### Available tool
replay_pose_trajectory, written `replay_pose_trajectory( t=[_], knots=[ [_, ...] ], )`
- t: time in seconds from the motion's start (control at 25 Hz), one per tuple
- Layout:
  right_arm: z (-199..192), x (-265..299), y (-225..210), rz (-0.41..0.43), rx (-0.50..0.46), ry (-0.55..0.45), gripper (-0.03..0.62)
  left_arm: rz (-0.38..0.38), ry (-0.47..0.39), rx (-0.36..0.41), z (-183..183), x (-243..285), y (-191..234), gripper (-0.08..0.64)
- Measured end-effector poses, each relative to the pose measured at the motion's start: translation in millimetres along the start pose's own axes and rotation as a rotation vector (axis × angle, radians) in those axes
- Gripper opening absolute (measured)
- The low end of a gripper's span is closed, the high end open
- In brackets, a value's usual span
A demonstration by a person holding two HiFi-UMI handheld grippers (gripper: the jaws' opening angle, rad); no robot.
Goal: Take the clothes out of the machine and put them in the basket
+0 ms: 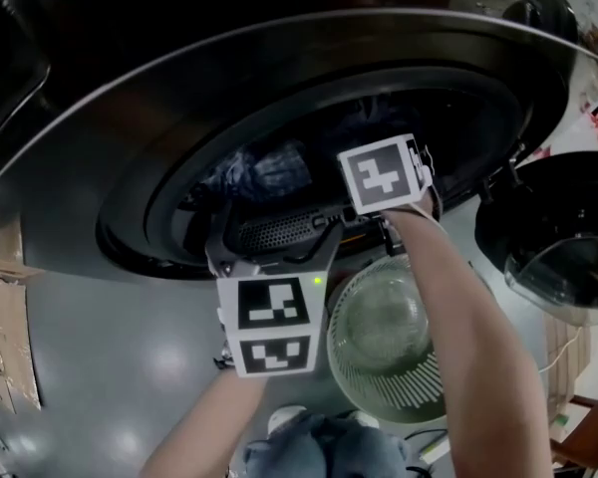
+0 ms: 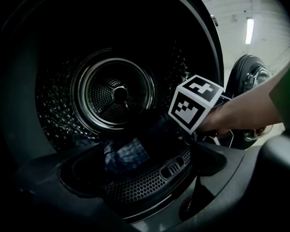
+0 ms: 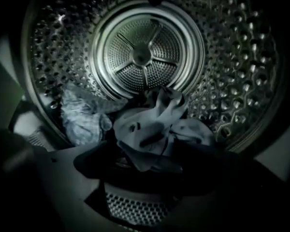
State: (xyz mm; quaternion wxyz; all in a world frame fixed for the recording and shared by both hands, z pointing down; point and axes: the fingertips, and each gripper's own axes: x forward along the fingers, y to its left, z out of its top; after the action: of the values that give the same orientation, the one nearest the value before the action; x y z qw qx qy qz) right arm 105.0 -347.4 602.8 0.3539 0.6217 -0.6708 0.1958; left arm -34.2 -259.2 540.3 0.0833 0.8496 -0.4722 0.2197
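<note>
Hovering at the lower lip of the machine (image 1: 130, 98), both grippers face the drum (image 3: 145, 47). This puts the clothes straight ahead of them and the basket (image 1: 399, 401) just below, at the lower middle of the head view, so a lifted piece would likely have only a short drop.

The left gripper (image 1: 274, 255) sits outside the rim. Its tongs are spread wide with nothing between them but the perforated grille (image 2: 150, 182) of the lip. A blue patterned cloth (image 2: 125, 153) shows beyond the grille.

The right gripper (image 3: 150, 175) is further in, at the centre of the opening. Its tongs are dark at the lower corners of its own view and read as apart and empty. The pale grey-blue garment (image 3: 154, 127) lies just ahead of them on the drum floor. This gripper seems the nearer to a grasp, and the left is probably held back to leave it room.

The pale garment is a crumpled heap, broadest across the frame, with one twisted fold rising toward the hub at the back of the drum. That raised fold looks the easiest part to pinch. The blue patterned cloth lies at the left of the right gripper view, its long axis slanting from upper left down to the right along the curved wall. The door (image 1: 563, 257) hangs open at the right of the head view, clear of both arms.
</note>
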Motion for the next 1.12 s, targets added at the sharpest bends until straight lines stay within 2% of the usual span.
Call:
replay_pose_trajectory(
  t=[0.08, 0.12, 0.16, 0.2, 0.32, 0.4, 0.56, 0.88, 1.12],
  knots=[
    [-3.5, 7.0, -11.5, -0.045, 0.014, 0.042, 0.425, -0.003, 0.005, 0.000, -0.8, 2.5, 0.8, 0.557],
    [-7.0, 8.7, -17.0, -0.062, 0.015, 0.058, 0.362, -0.007, 0.009, 0.004, -1.4, 3.7, -0.3, 0.557],
    [-10.8, 9.1, -20.2, -0.065, 0.005, 0.068, 0.187, -0.012, 0.012, 0.008, -1.7, 4.8, -1.8, 0.557],
    [-13.6, 8.5, -20.4, -0.052, -0.008, 0.068, 0.055, -0.018, 0.014, 0.013, -1.5, 5.5, -3.2, 0.557],
    [-8.8, 1.5, -12.1, 0.032, 0.011, -0.015, 0.038, -0.029, 0.029, 0.015, -0.7, 4.9, -4.4, 0.557],
    [-4.4, -10.9, -13.4, 0.040, 0.019, -0.069, 0.037, -0.037, 0.050, 0.008, -0.9, 1.6, -5.9, 0.557],
    [-11.6, -36.7, 0.8, 0.113, 0.025, -0.066, 0.035, -0.045, 0.083, 0.016, 4.5, -7.8, -9.7, 0.557],
    [-16.0, -103.7, 1.8, 0.114, 0.027, -0.096, 0.035, -0.082, 0.157, 0.021, 23.2, -40.2, -25.2, 0.557],
    [-14.7, -149.7, 9.2, 0.128, 0.035, -0.077, 0.035, -0.104, 0.186, 0.032, 45.2, -67.9, -29.8, 0.557]
  ],
)
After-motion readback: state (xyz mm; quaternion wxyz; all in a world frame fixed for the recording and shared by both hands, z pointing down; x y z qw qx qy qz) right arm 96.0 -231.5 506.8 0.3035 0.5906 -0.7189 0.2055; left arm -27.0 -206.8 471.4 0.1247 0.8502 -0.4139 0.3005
